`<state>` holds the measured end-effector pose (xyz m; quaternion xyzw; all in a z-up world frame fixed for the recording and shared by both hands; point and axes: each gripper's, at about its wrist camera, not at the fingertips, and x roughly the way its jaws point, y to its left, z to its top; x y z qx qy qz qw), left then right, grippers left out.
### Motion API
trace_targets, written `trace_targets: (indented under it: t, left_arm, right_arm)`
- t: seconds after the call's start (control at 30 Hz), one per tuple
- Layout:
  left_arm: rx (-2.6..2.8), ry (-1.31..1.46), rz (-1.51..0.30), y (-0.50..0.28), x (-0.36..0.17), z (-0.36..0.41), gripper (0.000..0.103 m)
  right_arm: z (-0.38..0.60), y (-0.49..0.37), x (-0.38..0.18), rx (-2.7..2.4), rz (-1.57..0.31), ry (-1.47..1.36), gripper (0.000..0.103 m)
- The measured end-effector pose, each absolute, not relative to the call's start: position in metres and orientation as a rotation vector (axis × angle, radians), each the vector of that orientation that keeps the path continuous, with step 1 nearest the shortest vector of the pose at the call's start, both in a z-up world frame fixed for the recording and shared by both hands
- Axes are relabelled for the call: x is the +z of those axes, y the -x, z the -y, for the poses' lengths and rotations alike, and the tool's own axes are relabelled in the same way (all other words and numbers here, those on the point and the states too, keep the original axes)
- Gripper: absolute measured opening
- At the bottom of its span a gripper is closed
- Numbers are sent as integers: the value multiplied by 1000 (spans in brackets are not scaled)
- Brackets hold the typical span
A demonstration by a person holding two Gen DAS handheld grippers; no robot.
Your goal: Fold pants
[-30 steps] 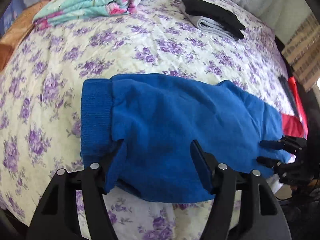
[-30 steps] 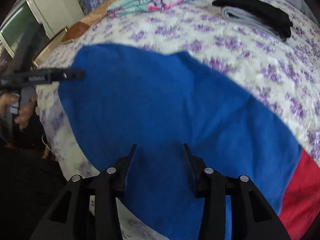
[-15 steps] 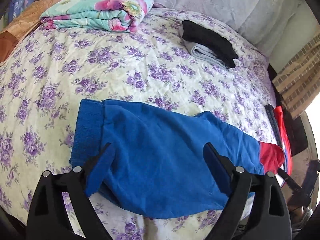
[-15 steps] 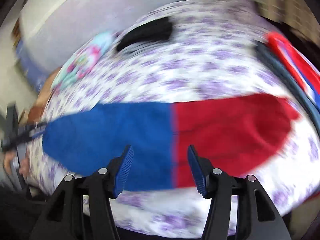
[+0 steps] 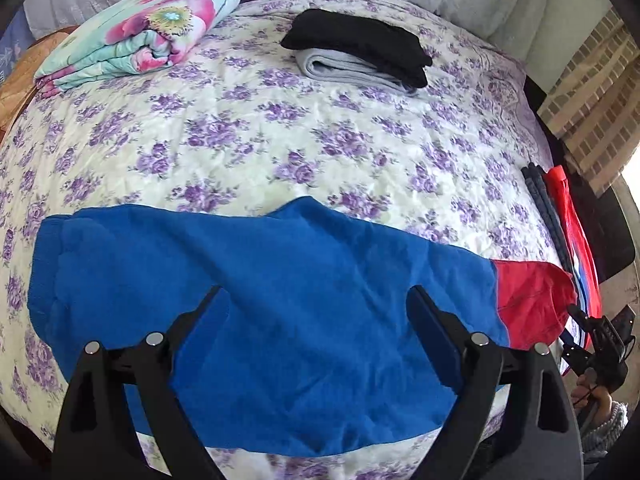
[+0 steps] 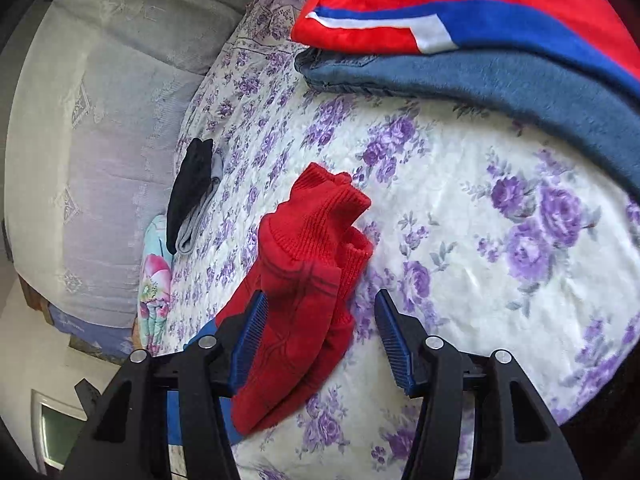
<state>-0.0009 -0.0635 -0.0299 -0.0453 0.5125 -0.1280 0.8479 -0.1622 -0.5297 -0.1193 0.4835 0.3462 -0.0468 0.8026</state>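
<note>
Blue pants (image 5: pixel 280 300) with red leg ends lie folded lengthwise across the near edge of the floral bed, waistband at the left. My left gripper (image 5: pixel 316 296) is open and empty, hovering over the blue middle of the pants. My right gripper (image 6: pixel 320 300) is open and empty at the red cuff end (image 6: pixel 312 240), which lies bunched between and ahead of its fingers. In the left wrist view the right gripper (image 5: pixel 576 320) shows at the far right beside the red end (image 5: pixel 528 300).
The floral bedspread (image 5: pixel 280 140) carries a folded floral blanket (image 5: pixel 140 32) at the back left and a folded black and grey stack (image 5: pixel 360 52) at the back. A pile of red-blue and denim clothes (image 6: pixel 500 52) lies near the right gripper.
My left gripper has opened wider and drawn back from the pants. My right gripper has swung along the pants from the blue part to the red cuff end.
</note>
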Motion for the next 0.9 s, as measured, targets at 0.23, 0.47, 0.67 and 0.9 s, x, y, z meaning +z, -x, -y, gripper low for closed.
trace_targets:
  t: [0.23, 0.47, 0.67, 0.9]
  left_arm:
    - [-217, 88, -1136, 4, -41, 69, 88]
    - [-148, 119, -1150, 2, -45, 43, 88]
    - [-124, 136, -1108, 1, -38, 11, 88]
    - [-113, 178, -1045, 6, -27, -41, 88]
  right_arm:
    - [521, 139, -126, -44, -747, -987, 34]
    - [513, 144, -97, -71, -727, -878, 26]
    - [486, 142, -43, -91, -664, -695, 26]
    - [401, 125, 9, -43, -625, -358, 26]
